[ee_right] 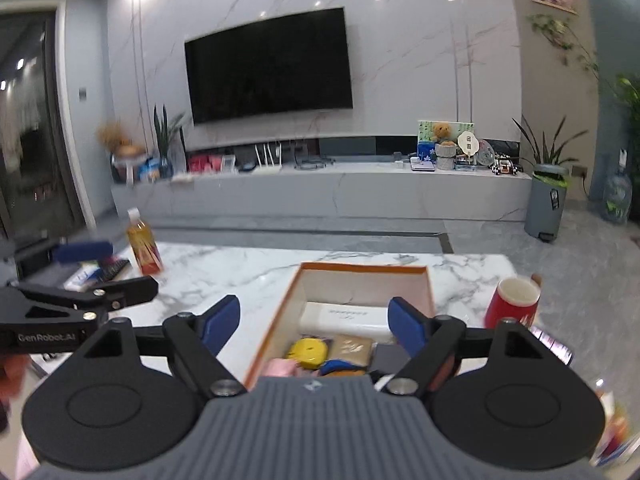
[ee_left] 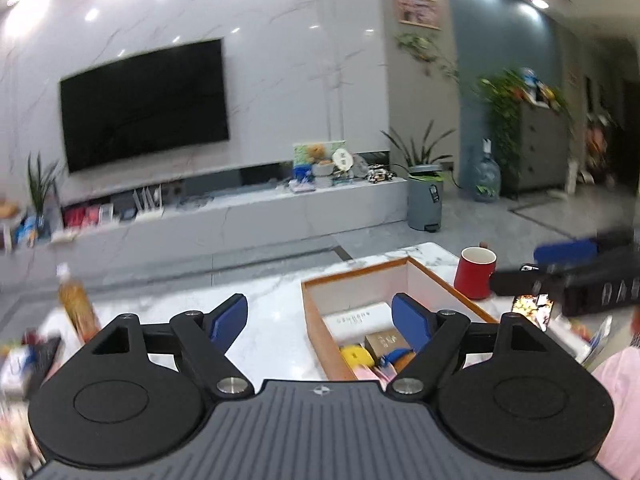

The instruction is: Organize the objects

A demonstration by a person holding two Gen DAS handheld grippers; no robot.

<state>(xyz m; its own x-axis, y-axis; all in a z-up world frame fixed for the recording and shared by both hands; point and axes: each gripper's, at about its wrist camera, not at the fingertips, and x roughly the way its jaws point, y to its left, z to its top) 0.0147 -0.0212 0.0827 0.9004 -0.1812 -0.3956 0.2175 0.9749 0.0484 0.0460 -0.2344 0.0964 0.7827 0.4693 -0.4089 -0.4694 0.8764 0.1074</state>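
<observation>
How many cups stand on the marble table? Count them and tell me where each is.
1. A red cup stands on the marble table, right of the open box and apart from it. Others may be hidden outside both views.

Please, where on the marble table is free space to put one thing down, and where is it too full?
The marble table is bare between the orange drink bottle and the open box. A narrower bare strip lies between the box and the red mug. It is crowded at the left edge near the remote and inside the box.
</observation>
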